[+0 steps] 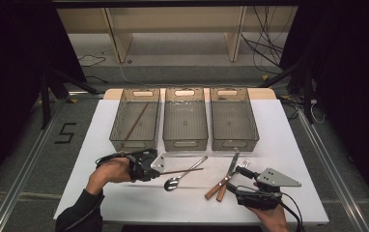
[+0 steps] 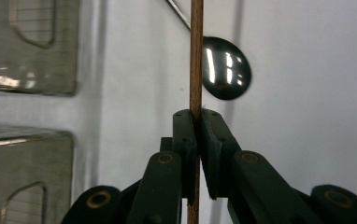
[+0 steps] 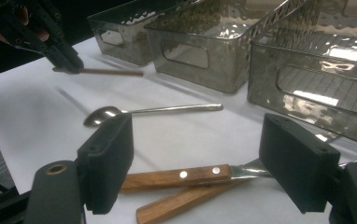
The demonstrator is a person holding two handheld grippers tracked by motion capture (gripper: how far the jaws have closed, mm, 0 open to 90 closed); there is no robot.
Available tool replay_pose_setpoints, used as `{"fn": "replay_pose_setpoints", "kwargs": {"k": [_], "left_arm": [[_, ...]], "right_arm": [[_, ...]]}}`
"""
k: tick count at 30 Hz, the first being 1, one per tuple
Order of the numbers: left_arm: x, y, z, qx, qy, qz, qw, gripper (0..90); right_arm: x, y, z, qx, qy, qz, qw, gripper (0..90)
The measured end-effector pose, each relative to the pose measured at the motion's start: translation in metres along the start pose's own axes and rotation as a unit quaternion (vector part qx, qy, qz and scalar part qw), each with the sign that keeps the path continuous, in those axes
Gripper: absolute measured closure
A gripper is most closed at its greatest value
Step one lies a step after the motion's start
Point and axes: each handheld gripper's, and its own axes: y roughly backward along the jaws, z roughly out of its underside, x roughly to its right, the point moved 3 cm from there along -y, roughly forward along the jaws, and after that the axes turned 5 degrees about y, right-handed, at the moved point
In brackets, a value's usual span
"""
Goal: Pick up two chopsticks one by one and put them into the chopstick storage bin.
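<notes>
In the high view we see our left gripper (image 1: 159,166) in front of the left bin (image 1: 135,119), and it is pinching a thin wooden chopstick (image 1: 185,170) near one end. The chopstick points to the right, about level, and its free end lies over the handle of the spoon (image 1: 183,174); in the right gripper view it hangs above the table (image 1: 289,145), not touching it. In the left gripper view the two black pads are pressed together on the chopstick (image 2: 196,56), and the shiny spoon bowl (image 2: 225,67) shows just behind it on the white surface. A second chopstick (image 1: 135,123) lies slanted inside the left bin. The middle bin (image 1: 185,119) and the right bin (image 1: 233,119) stand beside it in a row. Our right gripper (image 1: 243,181) is near the front edge at the right, with its jaws spread wide. Between these jaws, in the right gripper view, we see the knife (image 3: 186,176) and the fork (image 3: 181,203) with wooden handles, crossed on the table, and the pads do not touch them.
</notes>
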Motion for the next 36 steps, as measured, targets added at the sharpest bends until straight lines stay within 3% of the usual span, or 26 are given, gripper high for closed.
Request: {"fn": "replay_pose_setpoints", "kwargs": {"k": [3, 6, 7, 10, 12, 14, 19, 27, 29, 35, 36], "left_arm": [[-0.006, 0.002, -0.003, 0.014, 0.029, -0.018, 0.9993, 84.7], [-0.015, 0.007, -0.003, 0.027, 0.064, -0.033, 0.9971, 84.7], [-0.018, 0.009, -0.003, 0.039, 0.086, -0.040, 0.9947, 84.7], [-0.029, 0.014, -0.001, 0.048, 0.115, -0.049, 0.9911, 84.7], [-0.037, 0.016, 0.000, 0.056, 0.144, -0.049, 0.9867, 84.7], [-0.044, 0.018, 0.002, 0.057, 0.163, -0.054, 0.9834, 84.7], [-0.063, 0.032, 0.004, 0.080, 0.209, -0.062, 0.9727, 84.7], [-0.096, 0.057, 0.006, 0.102, 0.260, -0.076, 0.9573, 84.7], [-0.105, 0.061, 0.008, 0.100, 0.268, -0.084, 0.9545, 84.7], [-0.130, 0.065, 0.014, 0.114, 0.308, -0.095, 0.9399, 84.7], [-0.134, 0.065, 0.016, 0.113, 0.311, -0.098, 0.9387, 84.7]], "right_arm": [[0.001, 0.000, 0.000, 0.000, -0.001, 0.001, 1.0000, 27.1], [0.001, 0.000, 0.000, 0.000, -0.003, 0.002, 1.0000, 27.1], [0.001, 0.000, 0.000, 0.001, -0.003, 0.002, 1.0000, 27.1], [0.002, 0.000, 0.001, 0.000, -0.004, 0.002, 1.0000, 27.1], [0.002, 0.000, 0.001, 0.000, -0.005, 0.002, 1.0000, 27.1], [0.002, 0.000, 0.001, 0.000, -0.005, 0.002, 1.0000, 27.1], [0.002, 0.000, 0.000, 0.001, -0.006, 0.002, 1.0000, 27.1], [0.002, 0.000, 0.000, 0.000, -0.005, 0.001, 1.0000, 27.1], [0.002, 0.000, 0.000, 0.001, -0.005, 0.001, 1.0000, 27.1], [0.002, 0.000, 0.000, 0.002, -0.006, 0.001, 1.0000, 27.1], [0.002, 0.000, 0.000, 0.002, -0.006, 0.001, 1.0000, 27.1]]}}
